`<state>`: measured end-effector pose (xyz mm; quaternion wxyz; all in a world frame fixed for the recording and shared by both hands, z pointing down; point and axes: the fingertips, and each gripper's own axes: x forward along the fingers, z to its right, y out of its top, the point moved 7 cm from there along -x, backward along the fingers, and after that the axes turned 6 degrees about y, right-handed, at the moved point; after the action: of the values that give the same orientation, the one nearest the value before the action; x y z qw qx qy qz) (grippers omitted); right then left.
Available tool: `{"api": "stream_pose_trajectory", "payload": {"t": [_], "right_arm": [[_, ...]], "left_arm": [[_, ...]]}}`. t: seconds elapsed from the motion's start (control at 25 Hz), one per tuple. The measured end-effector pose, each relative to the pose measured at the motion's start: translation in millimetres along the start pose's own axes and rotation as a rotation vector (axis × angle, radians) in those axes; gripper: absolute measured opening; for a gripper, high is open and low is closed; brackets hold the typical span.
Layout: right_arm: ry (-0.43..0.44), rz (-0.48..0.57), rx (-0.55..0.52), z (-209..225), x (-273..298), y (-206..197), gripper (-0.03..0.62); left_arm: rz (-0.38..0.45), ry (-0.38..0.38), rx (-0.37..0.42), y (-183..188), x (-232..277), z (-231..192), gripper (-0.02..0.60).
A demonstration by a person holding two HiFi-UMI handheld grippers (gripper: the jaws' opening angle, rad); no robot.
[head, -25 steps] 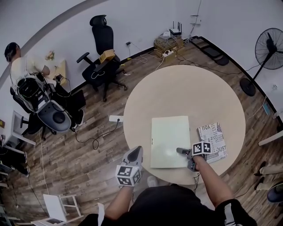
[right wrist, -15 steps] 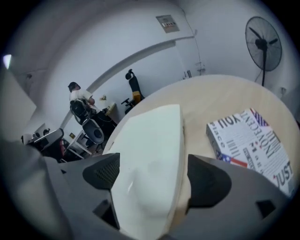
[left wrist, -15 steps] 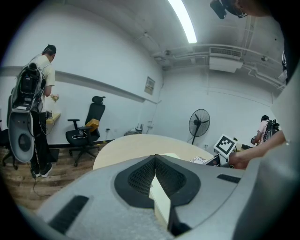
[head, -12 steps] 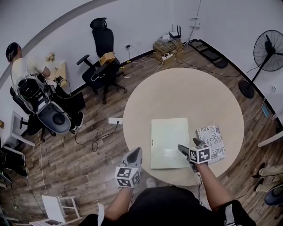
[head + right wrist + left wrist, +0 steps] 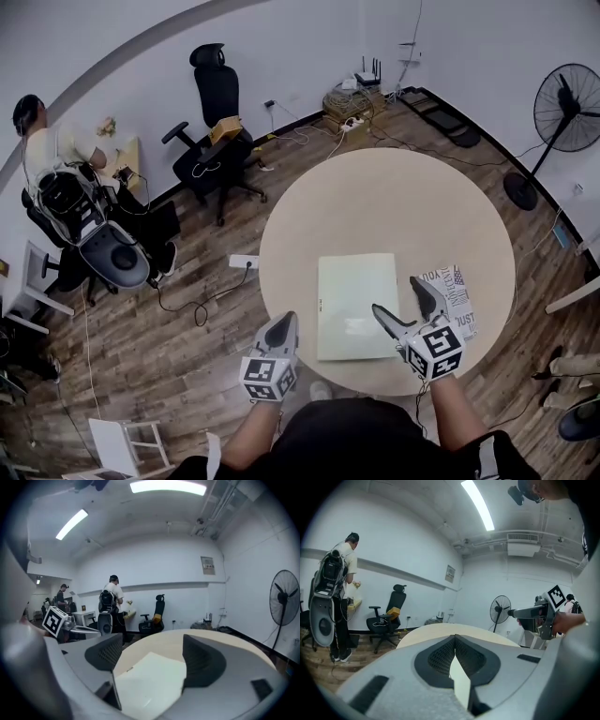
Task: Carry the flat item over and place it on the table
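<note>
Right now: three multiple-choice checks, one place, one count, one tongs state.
1. Where is the pale folder?
A) on the round table
B) on the floor
C) on the chair

2. How many flat things lie on the table?
A) one
B) two
C) four

3. The right tongs are:
A) open, empty
B) shut on the folder
C) shut, empty

Answers: 1 A, it lies flat on the table; 2 B, folder plus printed booklet beside it; 3 A, jaws apart, nothing gripped.

Flat item (image 5: 356, 306) on table (image 5: 384, 202) nr front edge, magazine (image 5: 460, 302) just R.
</note>
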<state>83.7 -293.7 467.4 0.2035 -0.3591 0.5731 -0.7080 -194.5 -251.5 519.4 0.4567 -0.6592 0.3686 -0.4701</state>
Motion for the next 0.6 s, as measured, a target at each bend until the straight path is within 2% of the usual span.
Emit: {"api": "stream_pose_trajectory", "payload": {"t": [0.12,0.28,0.56,0.6], "right_arm": [[-0.03,0.077,-0.064,-7,-13,19,0.335],[-0.053,0.179,-0.093,-11,-26,37,0.201],[-0.121,0.258,-0.139,-13,-41,54,0.003],[-0.123,0.26,-0.138,-13,-42,55,0.0]], "left_arm": [[0.01,-0.004,0.002,5,1,3,0.003],[0.023,-0.008,0.001,10,1,4,0.003],[0.032,-0.009,0.001,16,-1,4,0.003],[0.033,-0.01,0.002,17,-2,5,0.003]]}}
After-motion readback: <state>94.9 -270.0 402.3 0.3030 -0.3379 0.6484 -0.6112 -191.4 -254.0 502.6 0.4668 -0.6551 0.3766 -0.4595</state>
